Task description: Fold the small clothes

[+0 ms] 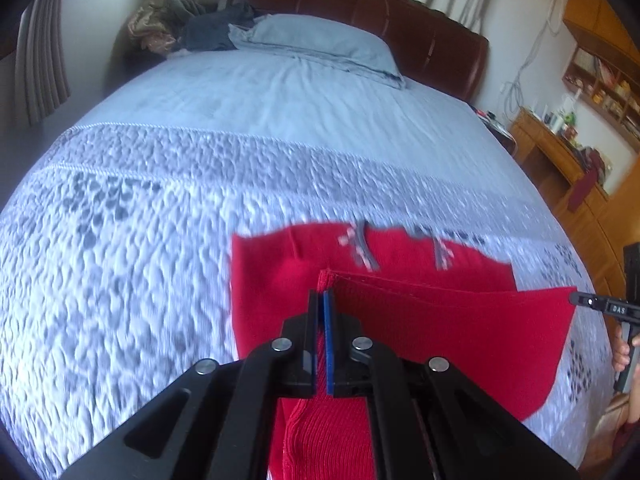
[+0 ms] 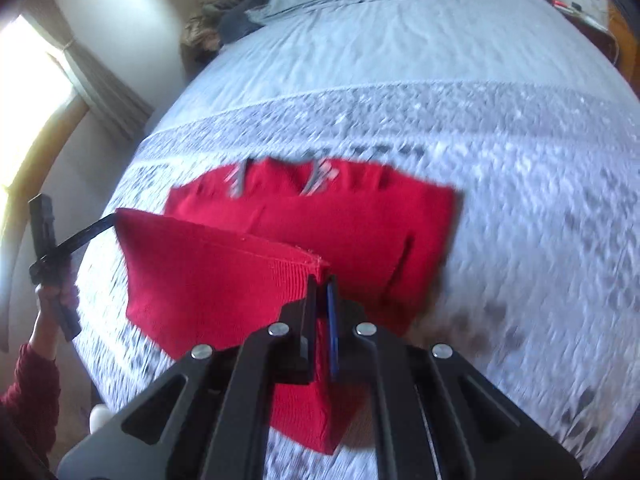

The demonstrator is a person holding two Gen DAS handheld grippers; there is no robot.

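- Left wrist view: a red knit garment lies on the bed, its near hem lifted clear of the quilted bedspread.
- Left hand-held gripper is clamped shut on one corner of that hem.
- Right hand-held gripper is pinched shut on the other corner, so the hem hangs stretched between the two.
- Two grey drawstrings lie at the garment's far edge.
- A pillow and a dark clothes pile sit by the headboard.
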